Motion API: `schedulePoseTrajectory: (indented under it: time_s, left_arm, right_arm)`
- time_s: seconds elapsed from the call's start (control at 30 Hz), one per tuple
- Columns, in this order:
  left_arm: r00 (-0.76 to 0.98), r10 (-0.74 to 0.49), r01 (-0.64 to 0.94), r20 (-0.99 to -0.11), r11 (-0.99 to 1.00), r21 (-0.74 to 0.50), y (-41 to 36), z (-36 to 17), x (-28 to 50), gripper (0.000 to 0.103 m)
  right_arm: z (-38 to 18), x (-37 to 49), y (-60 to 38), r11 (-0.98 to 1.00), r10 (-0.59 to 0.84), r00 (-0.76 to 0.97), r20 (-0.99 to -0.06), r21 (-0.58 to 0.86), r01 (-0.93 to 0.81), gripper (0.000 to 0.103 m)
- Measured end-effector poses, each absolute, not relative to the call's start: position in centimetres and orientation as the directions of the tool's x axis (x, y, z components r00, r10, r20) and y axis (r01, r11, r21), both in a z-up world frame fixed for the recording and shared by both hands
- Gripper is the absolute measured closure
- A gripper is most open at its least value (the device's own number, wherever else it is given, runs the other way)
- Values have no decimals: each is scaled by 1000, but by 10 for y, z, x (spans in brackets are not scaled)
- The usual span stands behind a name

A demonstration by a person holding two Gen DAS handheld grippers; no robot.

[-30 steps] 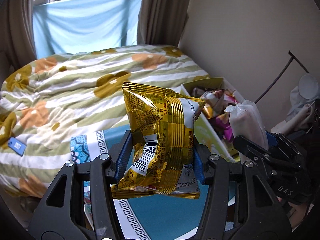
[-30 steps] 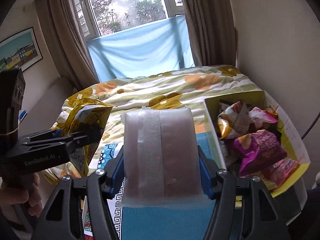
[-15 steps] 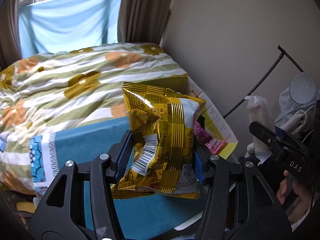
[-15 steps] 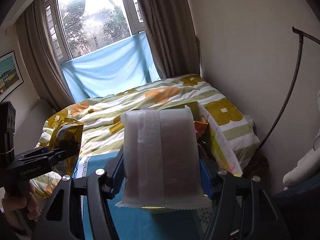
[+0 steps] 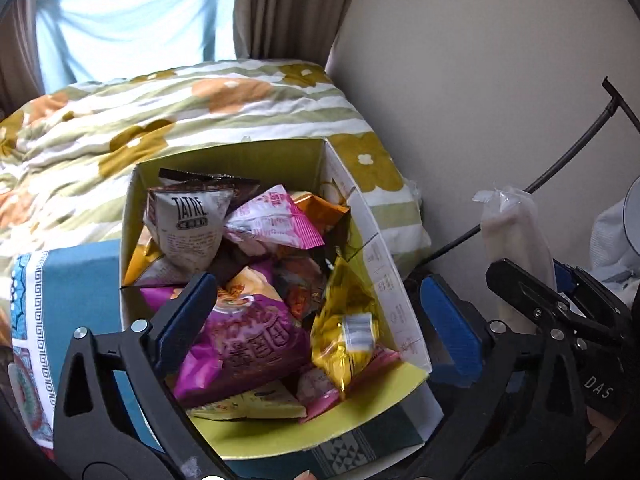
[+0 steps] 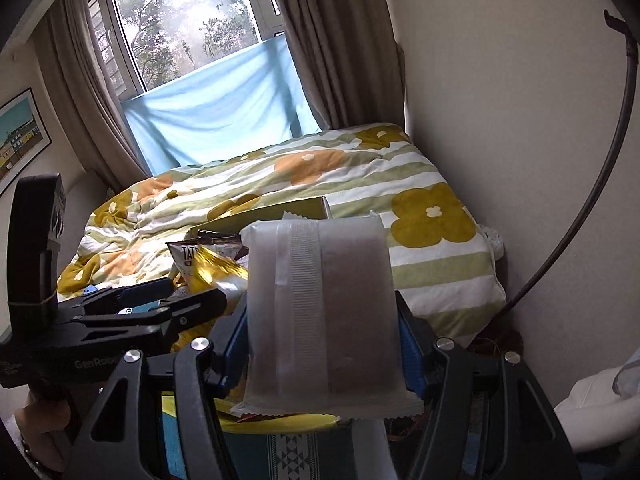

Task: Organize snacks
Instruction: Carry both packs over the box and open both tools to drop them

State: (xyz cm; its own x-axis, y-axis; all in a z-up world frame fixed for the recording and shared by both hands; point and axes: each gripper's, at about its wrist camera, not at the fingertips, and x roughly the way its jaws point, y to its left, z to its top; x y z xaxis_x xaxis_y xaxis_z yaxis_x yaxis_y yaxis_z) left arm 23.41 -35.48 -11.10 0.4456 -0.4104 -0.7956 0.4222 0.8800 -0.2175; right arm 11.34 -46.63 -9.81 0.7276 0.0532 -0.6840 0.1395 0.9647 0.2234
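A yellow-lined cardboard box (image 5: 376, 256) on the bed holds several snack bags. The gold snack bag (image 5: 346, 324) lies in it at the right, beside a purple bag (image 5: 248, 344). My left gripper (image 5: 320, 320) is open and empty just above the box; it shows in the right wrist view (image 6: 160, 300). My right gripper (image 6: 322, 332) is shut on a frosted translucent snack packet (image 6: 320, 312), held upright right of the box; the packet also shows in the left wrist view (image 5: 516, 232).
The box stands on a teal patterned cloth (image 5: 80, 280) over a flowered duvet (image 5: 200, 120). A beige wall (image 5: 480, 80) runs close on the right, with a black curved rod (image 5: 580, 148) and white items (image 6: 592, 400) beside it.
My left gripper has opened and the gold bag has dropped into the box. Both grippers have moved right, over and beside the box. The right gripper still holds its packet.
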Motion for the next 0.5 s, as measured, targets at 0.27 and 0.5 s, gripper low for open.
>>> schedulePoseTrajectory:
  time_s: [0.27,0.5]
  left_arm:
    - [470,-337,315,-816,927,-202,-294,-119,234,2]
    - [510,-286,216,-811,955,-202,-253,-114,232,2]
  right_arm:
    - [-111,134,-475,966,133,707,-694,252,65,44]
    - [-115,158,-457,962,217,677,-703,271,-26,44]
